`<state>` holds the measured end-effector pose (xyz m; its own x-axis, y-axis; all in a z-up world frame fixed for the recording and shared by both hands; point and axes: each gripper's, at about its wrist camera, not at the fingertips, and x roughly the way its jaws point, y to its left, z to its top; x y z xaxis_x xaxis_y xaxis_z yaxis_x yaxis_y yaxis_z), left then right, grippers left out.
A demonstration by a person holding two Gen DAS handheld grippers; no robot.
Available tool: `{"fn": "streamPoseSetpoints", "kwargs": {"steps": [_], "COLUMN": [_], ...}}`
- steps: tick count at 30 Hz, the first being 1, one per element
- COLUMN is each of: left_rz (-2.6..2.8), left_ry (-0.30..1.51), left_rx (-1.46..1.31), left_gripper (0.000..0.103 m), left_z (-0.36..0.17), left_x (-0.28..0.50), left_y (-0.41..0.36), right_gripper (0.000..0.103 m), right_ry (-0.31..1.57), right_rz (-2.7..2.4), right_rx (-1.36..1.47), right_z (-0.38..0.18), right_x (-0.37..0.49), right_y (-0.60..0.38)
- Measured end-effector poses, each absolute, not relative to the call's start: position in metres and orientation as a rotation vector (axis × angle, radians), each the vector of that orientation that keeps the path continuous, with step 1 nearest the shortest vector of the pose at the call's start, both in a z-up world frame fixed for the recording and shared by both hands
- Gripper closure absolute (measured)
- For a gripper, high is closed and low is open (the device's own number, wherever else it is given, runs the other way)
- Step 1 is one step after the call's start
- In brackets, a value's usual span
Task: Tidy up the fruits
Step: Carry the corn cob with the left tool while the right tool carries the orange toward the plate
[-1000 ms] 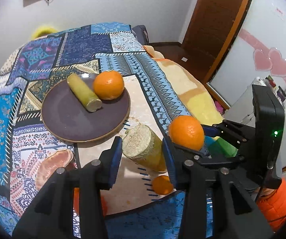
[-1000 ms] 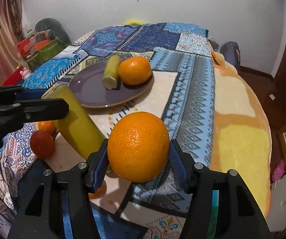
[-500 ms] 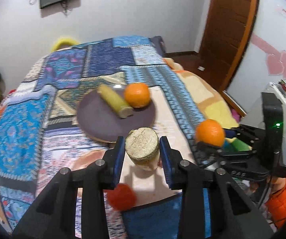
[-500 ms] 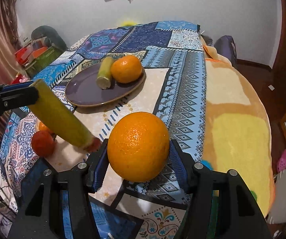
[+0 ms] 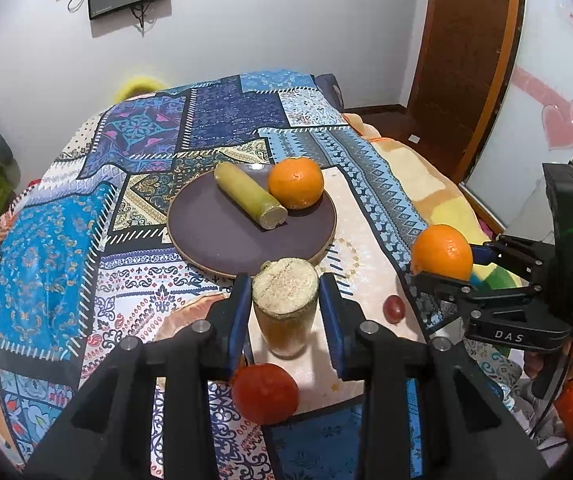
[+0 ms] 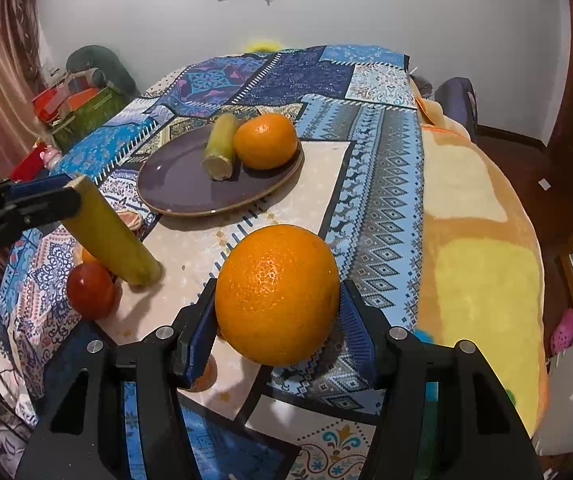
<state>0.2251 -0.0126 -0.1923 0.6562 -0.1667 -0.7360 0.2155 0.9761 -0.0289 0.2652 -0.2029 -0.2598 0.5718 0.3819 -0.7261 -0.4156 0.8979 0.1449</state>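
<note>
My left gripper [image 5: 285, 300] is shut on a yellow-green sugarcane piece [image 5: 285, 286], held tilted with its cut end facing the camera. In the right wrist view that cane [image 6: 106, 236] slants down from the left gripper [image 6: 26, 200], its lower end close to the cloth. My right gripper [image 6: 278, 316] is shut on a large orange [image 6: 278, 292]; this gripper [image 5: 446, 266] and orange [image 5: 441, 253] also show in the left wrist view. Beyond them a dark purple plate [image 5: 246, 248] carries a second cane piece [image 5: 248, 194] and another orange [image 5: 295, 182].
A red round fruit [image 5: 265, 394] and a small dark red one [image 5: 393, 308] lie on the patchwork cloth [image 5: 46, 248] near the front edge. A small orange fruit [image 6: 202, 376] lies under my right gripper. Clutter [image 6: 74, 108] stands at the left, and a door [image 5: 466, 60] at the right.
The left jaws, loosely around the cane a second ago, now press on it. The left gripper has drawn back and tilted up with the cane. The right gripper has kept still with its orange.
</note>
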Motion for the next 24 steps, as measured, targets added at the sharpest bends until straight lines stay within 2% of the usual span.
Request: {"fn": "streamPoseSetpoints", "kwargs": {"steps": [24], "left_rz": [-0.192], "left_ry": [0.754], "left_rx": [-0.037], "left_gripper": [0.069], "left_z": [-0.159], "left_x": [0.28], "left_y": [0.028], "right_gripper": [0.049], "right_ry": [0.754], "right_rz": [0.523], "right_rx": [-0.107], "right_z": [-0.236], "right_x": [0.311], "right_y": [-0.146]}}
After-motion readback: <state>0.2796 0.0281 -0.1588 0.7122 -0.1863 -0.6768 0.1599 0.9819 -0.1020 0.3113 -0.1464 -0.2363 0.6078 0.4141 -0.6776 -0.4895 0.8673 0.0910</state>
